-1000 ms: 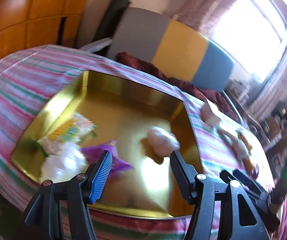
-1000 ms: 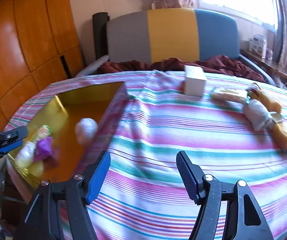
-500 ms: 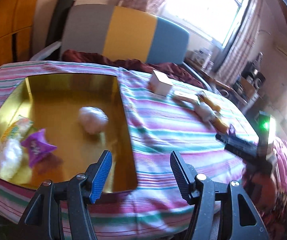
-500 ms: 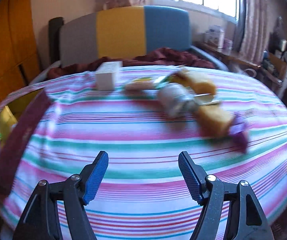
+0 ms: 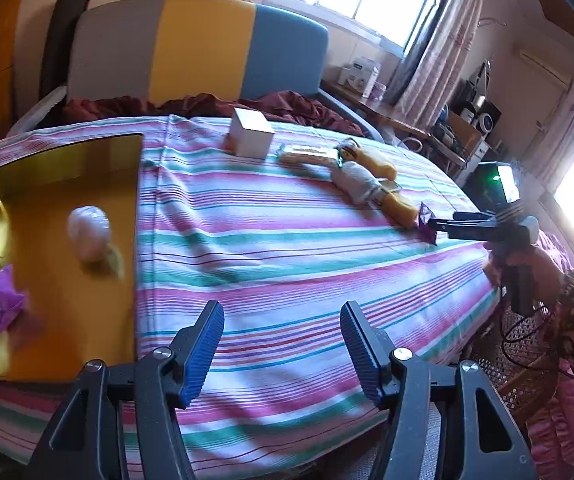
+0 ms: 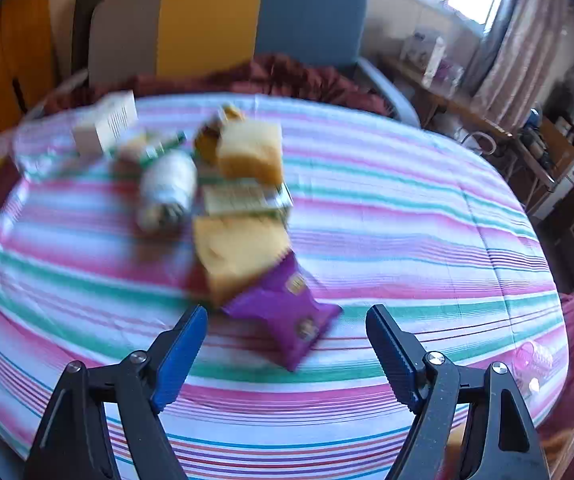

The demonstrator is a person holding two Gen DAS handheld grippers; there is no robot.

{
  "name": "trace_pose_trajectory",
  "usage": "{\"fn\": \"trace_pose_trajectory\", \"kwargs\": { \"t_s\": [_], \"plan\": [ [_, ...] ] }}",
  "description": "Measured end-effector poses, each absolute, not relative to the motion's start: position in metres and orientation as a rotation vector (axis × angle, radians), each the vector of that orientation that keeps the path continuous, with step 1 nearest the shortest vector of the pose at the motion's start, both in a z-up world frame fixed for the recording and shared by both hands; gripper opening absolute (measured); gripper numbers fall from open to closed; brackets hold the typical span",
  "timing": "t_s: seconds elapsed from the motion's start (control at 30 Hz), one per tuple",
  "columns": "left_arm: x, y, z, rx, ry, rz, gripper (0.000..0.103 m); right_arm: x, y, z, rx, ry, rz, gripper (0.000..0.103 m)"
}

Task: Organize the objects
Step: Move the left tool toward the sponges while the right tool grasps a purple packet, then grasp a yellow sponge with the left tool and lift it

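The gold tray [image 5: 59, 168] on the worktop [image 5: 287, 248] already holds a white ball [image 5: 88, 232] and several packets. A white box [image 5: 251, 138], cakes and a purple packet [image 6: 283, 316] remain outside. Right tongs [image 6: 287, 336], just opening, approach it empty; left tongs [image 5: 283, 336] gape empty.

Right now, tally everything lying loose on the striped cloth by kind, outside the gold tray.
White box: 1
Yellow cakes: 2
White wrapped roll: 1
Green-printed packets: 2
Purple packet: 1
Total: 7
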State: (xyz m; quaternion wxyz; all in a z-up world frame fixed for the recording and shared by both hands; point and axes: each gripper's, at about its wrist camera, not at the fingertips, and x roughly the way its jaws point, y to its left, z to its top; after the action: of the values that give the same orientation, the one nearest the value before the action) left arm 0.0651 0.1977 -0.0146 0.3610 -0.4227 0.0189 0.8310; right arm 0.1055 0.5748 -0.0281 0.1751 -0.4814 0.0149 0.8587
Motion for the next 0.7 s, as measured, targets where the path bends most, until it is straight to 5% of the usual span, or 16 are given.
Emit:
{"fn": "trace_pose_trajectory", "kwargs": {
  "t_s": [0.07,0.17,0.27,0.33,0.7],
  "plan": [
    [0.065,0.206,-0.017,-1.1,0.062,2.125,0.061,0.106,0.58,-0.038,-1.365,-0.004,2.418,0.08],
    [0.068,0.216,-0.02,-1.109,0.103,2.111,0.061,0.105,0.59,-0.049,-1.362,0.013,2.472,0.06],
    [0.069,0.227,-0.023,-1.117,0.126,2.092,0.061,0.097,0.587,-0.055,-1.4,-0.048,2.487,0.055],
    [0.069,0.234,-0.024,-1.122,0.131,2.079,0.061,0.093,0.585,-0.057,-1.42,-0.048,2.509,0.043],
    [0.066,0.299,-0.037,-1.144,0.207,1.983,0.061,0.109,0.622,-0.043,-1.295,0.304,2.413,0.038]
  ]
}}
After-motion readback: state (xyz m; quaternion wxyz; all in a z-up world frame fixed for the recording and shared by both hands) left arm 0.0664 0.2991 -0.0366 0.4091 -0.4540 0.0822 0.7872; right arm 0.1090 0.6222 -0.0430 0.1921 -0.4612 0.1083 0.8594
